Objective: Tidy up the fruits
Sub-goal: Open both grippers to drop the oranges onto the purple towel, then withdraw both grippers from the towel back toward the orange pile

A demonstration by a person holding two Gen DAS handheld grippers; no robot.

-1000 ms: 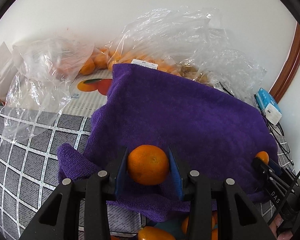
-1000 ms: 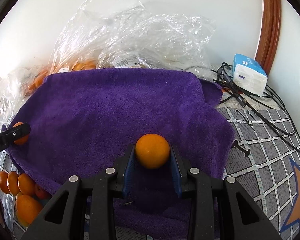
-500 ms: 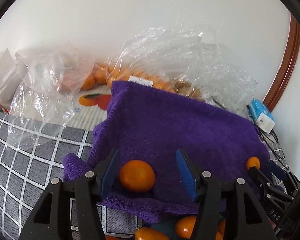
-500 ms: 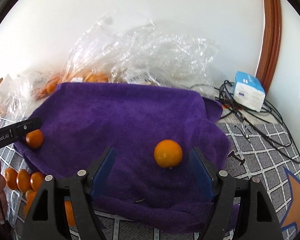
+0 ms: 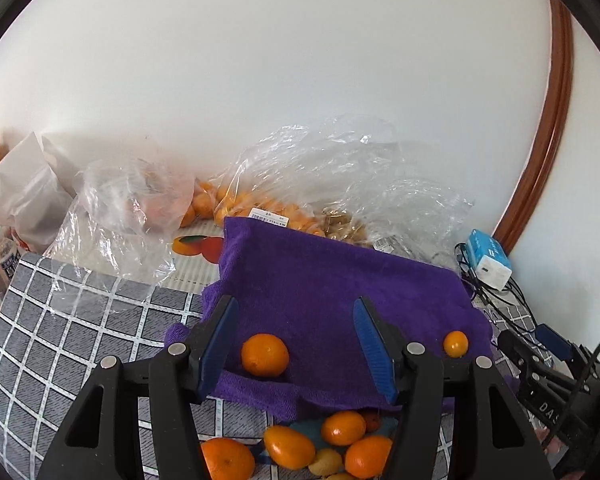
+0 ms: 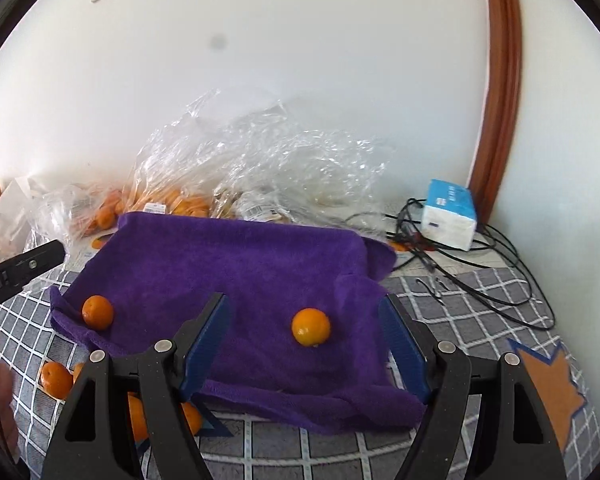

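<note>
- Left gripper [image 5: 296,344]: jaws spread wide, holding nothing. 1 orange [image 5: 265,355] sits on the purple towel [image 5: 340,280] between the blue pads, nearer the left pad [image 5: 216,336] but apart from both.
- Right gripper [image 6: 304,344]: jaws likewise wide apart and empty. A second orange [image 6: 311,326] rests on the towel between its pads, touching neither.
- Unsorted stock: a loose pile of oranges [image 5: 300,446] lies on the checked tablecloth [image 5: 60,340] just below the towel's near edge; more fruit remains in the plastic bags [image 5: 300,184] against the wall.
- Risk 1, judged: both placed fruits are round and sit near the towel's front hem [image 5: 300,396], where the cloth folds and drops. A nudge from a pad or the frame could roll either one off into the pile.
- Risk 2, judged: a pad snagging the pile of the towel would drag the cloth and shift both fruits together.
- Risk 3, judged: the 2 tools work close together; the right tool's body [image 5: 548,384] shows at the left camera's edge, so reaches toward the pile could collide.
- Risk 4, judged: the cables [image 6: 480,276] beside the tissue box [image 6: 450,216] lie near the towel's right corner and could catch the right tool on a wide swing.
</note>
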